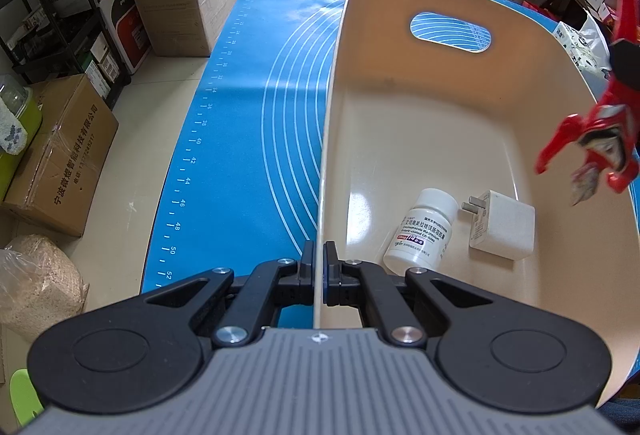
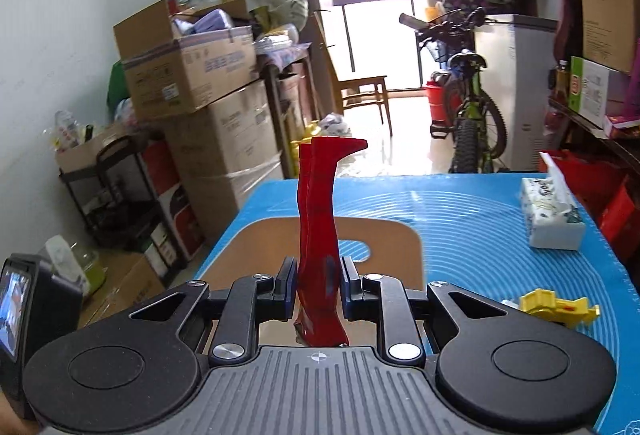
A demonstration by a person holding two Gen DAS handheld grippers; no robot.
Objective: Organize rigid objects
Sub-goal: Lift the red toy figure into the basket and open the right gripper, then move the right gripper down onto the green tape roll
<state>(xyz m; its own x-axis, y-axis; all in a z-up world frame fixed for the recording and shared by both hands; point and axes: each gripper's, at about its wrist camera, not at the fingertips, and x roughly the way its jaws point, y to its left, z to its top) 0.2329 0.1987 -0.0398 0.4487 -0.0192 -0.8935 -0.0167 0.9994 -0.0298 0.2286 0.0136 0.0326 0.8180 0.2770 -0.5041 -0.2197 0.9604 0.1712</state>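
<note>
My left gripper (image 1: 319,263) is shut on the near rim of a cream plastic basket (image 1: 332,123) that stands on the blue mat (image 1: 248,123). Inside the basket lie a white pill bottle (image 1: 420,231) and a white plug adapter (image 1: 502,225). My right gripper (image 2: 316,285) is shut on a red toy figure (image 2: 318,231), legs pointing up. The figure also shows in the left wrist view (image 1: 600,139), hanging head down above the basket's right rim. The basket's far wall with its handle hole appears below the right gripper (image 2: 384,235).
A yellow toy (image 2: 556,309) and a tissue pack (image 2: 550,213) lie on the mat to the right. Cardboard boxes (image 1: 60,159) and a black shelf (image 1: 64,19) stand on the floor to the left. A bicycle (image 2: 472,107) stands beyond the table.
</note>
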